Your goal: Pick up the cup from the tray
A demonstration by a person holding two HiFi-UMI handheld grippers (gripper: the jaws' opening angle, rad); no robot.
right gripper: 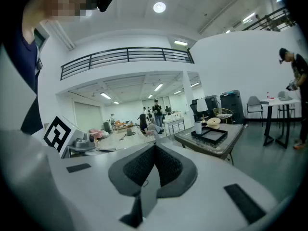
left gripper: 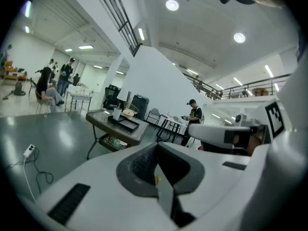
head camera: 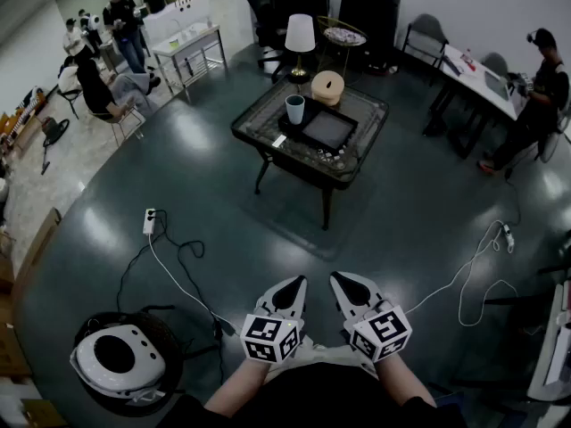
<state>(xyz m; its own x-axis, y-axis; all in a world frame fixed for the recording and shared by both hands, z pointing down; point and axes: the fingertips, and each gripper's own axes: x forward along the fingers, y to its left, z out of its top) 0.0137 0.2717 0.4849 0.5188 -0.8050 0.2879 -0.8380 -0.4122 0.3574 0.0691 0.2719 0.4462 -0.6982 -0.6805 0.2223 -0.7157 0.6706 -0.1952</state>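
Jaws together up close, cup [head camera: 295, 109] distant overhead

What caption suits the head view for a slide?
The left claw and right claw, both shut and empty, side by side, far from the table bearing the cup and black tray.

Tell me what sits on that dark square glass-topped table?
A flat black tray holding a pale cup, and a round tan object. Items under the tabletop are too small to name.

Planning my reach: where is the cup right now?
In the head view the cup stands on the table ahead, at the tray's left corner, just this side of the lamp.
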